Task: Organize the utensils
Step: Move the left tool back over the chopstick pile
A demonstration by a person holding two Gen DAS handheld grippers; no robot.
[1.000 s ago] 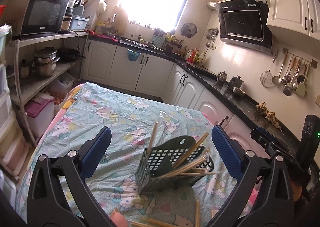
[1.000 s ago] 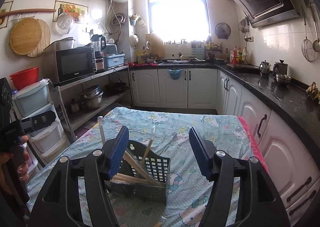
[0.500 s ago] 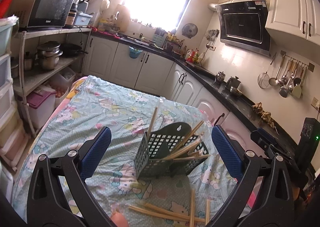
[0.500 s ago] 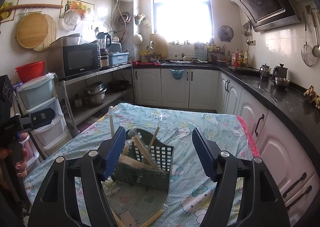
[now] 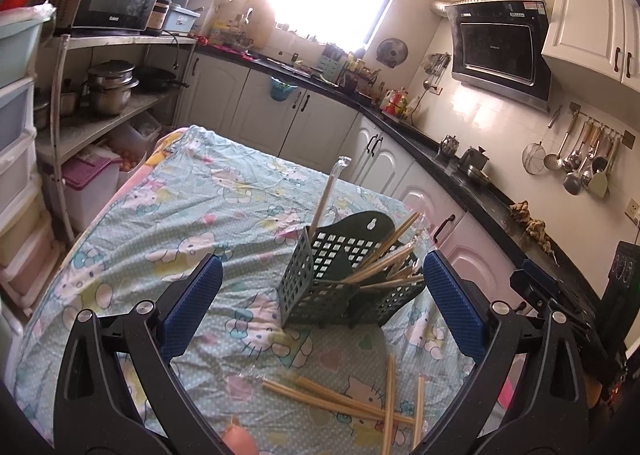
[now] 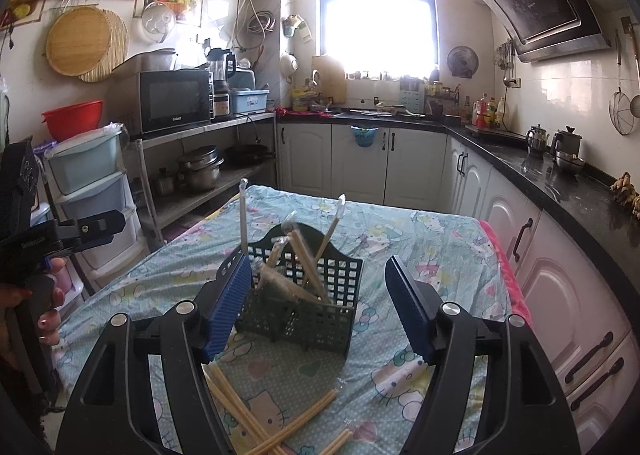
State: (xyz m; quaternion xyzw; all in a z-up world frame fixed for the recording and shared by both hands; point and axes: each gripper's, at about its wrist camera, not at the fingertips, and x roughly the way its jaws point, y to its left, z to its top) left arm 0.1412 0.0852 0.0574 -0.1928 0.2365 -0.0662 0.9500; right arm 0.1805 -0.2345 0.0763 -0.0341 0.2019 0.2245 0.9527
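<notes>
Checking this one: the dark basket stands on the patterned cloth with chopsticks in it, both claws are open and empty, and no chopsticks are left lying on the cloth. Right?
Not quite. Loose chopsticks lie on the cloth in front of the basket, as the left wrist view shows. The rest holds: the basket has chopsticks in it, and the left claw and right claw are open and empty.

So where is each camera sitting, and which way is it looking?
Left wrist: on the left gripper, looking along its open blue fingers at the green basket and loose chopsticks; the right gripper shows at the right edge.
Right wrist: on the right gripper, open, facing the window; a hand holding the left gripper shows at the left.
Both share the basket, chopsticks and tablecloth.
</notes>
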